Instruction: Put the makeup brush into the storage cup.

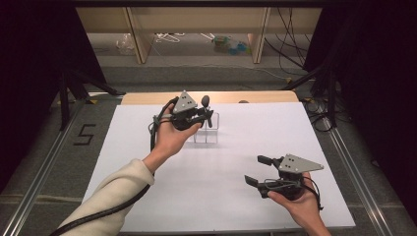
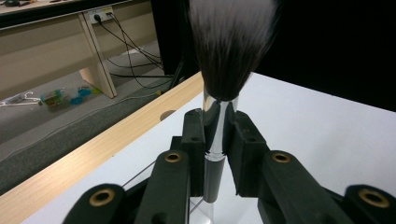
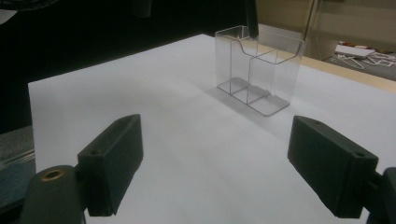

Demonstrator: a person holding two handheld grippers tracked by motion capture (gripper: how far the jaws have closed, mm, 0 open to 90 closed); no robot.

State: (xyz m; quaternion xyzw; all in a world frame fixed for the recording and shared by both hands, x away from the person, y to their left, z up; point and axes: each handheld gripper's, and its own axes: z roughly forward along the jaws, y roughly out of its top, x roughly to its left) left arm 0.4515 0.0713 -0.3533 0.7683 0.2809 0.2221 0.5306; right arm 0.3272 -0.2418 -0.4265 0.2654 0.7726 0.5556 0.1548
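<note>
A makeup brush (image 2: 219, 112) is clamped upright by the left gripper (image 2: 215, 128) — above the clear organizer (image 3: 258, 70). The right gripper (image 3: 229, 158) is held spread wide — nothing is gripped.

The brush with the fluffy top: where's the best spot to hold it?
Probably the shiny metal neck, just under the bristles. The makeup brush stands upright over the clear organizer, so coming from the side works: the left gripper is shut on that firm, narrow neck, sparing the soft bristles.
</note>
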